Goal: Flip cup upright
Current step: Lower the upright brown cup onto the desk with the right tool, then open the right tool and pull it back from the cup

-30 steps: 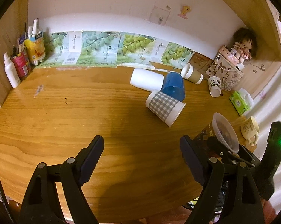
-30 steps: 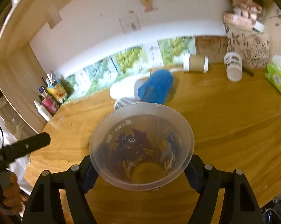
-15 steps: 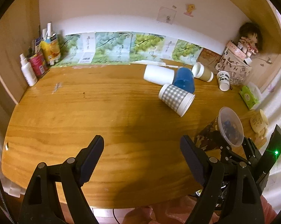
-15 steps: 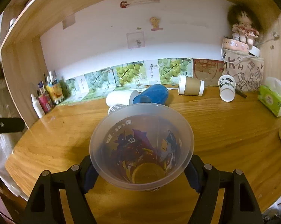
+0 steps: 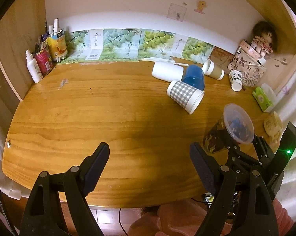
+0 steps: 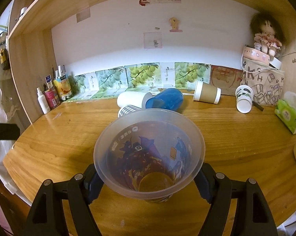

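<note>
A clear plastic cup with a printed cartoon sleeve [image 6: 150,157] is held in my right gripper [image 6: 149,181], its mouth facing the camera and tipped up; its base is near the wooden table. In the left wrist view the same cup [image 5: 233,129] leans at the table's right, with the right gripper [image 5: 244,153] behind it. My left gripper [image 5: 150,167] is open and empty above the table's front edge.
Lying cups at the back: white [image 5: 167,71], blue [image 5: 194,78], checked [image 5: 184,96], brown [image 5: 213,69]. A small white cup [image 5: 236,80] stands mouth down. Bottles [image 5: 41,63] stand back left. A bag with a doll [image 5: 250,68], a green tissue pack [image 5: 263,99] and a cream mug [image 5: 273,125] are right.
The right gripper has tilted the held cup up, so the view now faces the back wall more levelly. The left gripper has drawn back and risen; it stays open.
</note>
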{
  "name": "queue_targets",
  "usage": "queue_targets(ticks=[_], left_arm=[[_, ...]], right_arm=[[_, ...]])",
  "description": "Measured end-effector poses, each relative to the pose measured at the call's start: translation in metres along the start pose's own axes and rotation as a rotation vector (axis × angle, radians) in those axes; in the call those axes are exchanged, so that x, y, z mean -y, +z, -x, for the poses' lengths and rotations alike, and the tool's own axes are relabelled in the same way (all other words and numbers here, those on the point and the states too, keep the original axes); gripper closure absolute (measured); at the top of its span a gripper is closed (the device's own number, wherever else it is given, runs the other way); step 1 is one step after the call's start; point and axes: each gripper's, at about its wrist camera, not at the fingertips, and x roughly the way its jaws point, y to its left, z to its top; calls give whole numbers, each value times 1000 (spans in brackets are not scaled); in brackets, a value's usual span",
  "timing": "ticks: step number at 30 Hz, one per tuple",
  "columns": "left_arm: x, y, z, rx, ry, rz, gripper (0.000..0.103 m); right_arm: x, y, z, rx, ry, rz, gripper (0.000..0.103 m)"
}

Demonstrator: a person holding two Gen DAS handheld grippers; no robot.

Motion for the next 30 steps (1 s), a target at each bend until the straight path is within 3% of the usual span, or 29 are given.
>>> queue_targets(ticks=[14,19,30], left_arm=[[25,6,-10,-63,18,78,17],[42,5,-4,-68,-7,126,17],[75,-3,24,-28,73,172,17]], right_arm=[[9,-14,2,-106,77,48,21],[24,-12,27,-136,107,92,21],[53,23,103,-172,157,92,19]])
